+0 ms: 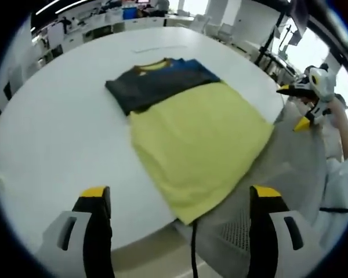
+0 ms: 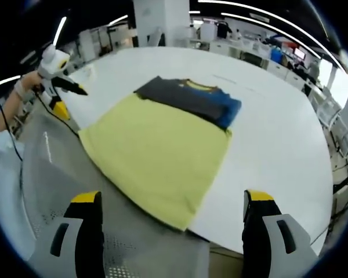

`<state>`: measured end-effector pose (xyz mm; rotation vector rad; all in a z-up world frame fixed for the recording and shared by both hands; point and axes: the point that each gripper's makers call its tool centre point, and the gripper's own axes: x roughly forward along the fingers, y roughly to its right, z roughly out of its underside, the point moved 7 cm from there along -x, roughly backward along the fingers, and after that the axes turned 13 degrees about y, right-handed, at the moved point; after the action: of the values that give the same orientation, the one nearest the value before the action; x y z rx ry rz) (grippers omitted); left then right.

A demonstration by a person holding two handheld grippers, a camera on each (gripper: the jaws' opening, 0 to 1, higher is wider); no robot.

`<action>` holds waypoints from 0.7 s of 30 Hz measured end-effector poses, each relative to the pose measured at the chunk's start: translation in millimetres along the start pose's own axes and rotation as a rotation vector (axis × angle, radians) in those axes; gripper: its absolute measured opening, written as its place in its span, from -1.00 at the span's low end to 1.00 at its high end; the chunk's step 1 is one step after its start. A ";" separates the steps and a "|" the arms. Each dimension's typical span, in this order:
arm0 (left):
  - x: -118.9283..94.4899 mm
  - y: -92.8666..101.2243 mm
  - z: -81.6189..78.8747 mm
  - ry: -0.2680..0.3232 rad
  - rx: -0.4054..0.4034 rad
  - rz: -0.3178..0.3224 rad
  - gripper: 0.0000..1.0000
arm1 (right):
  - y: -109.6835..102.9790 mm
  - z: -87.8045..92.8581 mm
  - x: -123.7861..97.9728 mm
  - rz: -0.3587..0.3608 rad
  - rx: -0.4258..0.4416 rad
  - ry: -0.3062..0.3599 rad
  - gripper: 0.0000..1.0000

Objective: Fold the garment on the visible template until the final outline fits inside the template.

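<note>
A folded dark grey and blue garment with a yellow collar lies on the white table. It rests at the far end of a pale yellow rectangular template, overlapping that end. The template's near corner hangs slightly over the table edge. My left gripper is open and held back off the table, nothing between its jaws; it also appears as the left gripper at the left, in a person's hand. My right gripper is open and empty too, likewise off the table as the right gripper.
A grey mesh surface lies below the table's near edge. A black cable hangs down from under the template's corner. Desks and office furniture stand far behind the table.
</note>
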<state>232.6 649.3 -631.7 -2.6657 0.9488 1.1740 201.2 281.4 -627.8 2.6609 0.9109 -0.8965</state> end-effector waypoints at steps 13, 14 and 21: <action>3.4 3.3 11.2 -0.035 -0.026 0.026 0.91 | -0.5 14.9 3.0 -0.012 0.025 -0.046 0.99; 3.6 4.2 11.6 -0.036 -0.029 0.030 0.90 | -0.8 15.6 3.3 -0.015 0.027 -0.049 0.99; 8.0 8.5 17.7 -0.061 -0.054 0.056 0.83 | -1.8 21.0 5.4 -0.023 0.042 -0.066 0.99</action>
<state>220.6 643.8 -648.2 -2.6437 1.0025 1.3024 193.4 278.0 -647.9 2.6440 0.9197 -1.0130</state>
